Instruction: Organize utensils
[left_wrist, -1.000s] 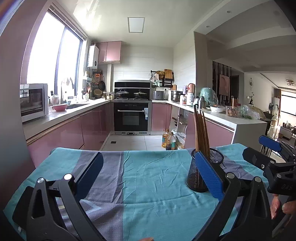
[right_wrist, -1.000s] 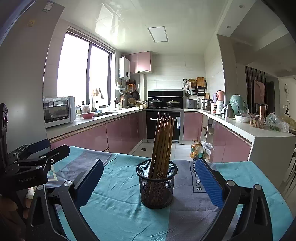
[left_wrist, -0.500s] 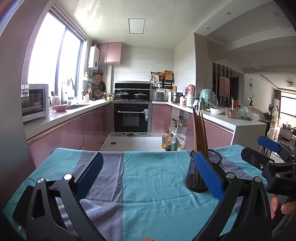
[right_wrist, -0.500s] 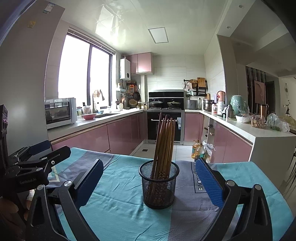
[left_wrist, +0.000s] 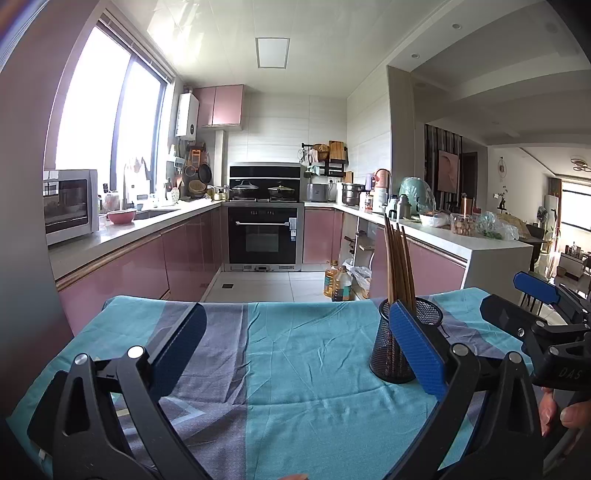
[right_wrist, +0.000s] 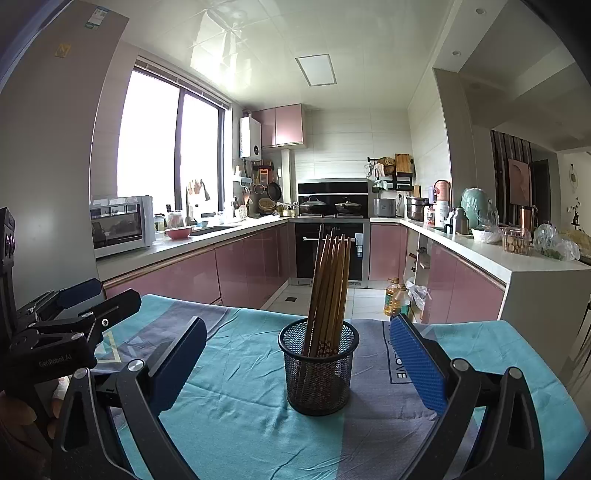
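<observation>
Wooden chopsticks (right_wrist: 328, 291) stand bunched in the black mesh holder (right_wrist: 318, 369) on the cloth-covered counter (right_wrist: 236, 413) — apparently sorted. Right hand-held gripper (right_wrist: 295, 360) released, framing the holder; left hand-held gripper (left_wrist: 295, 350) released, empty. Next: probably withdraw without tipping the holder.
</observation>
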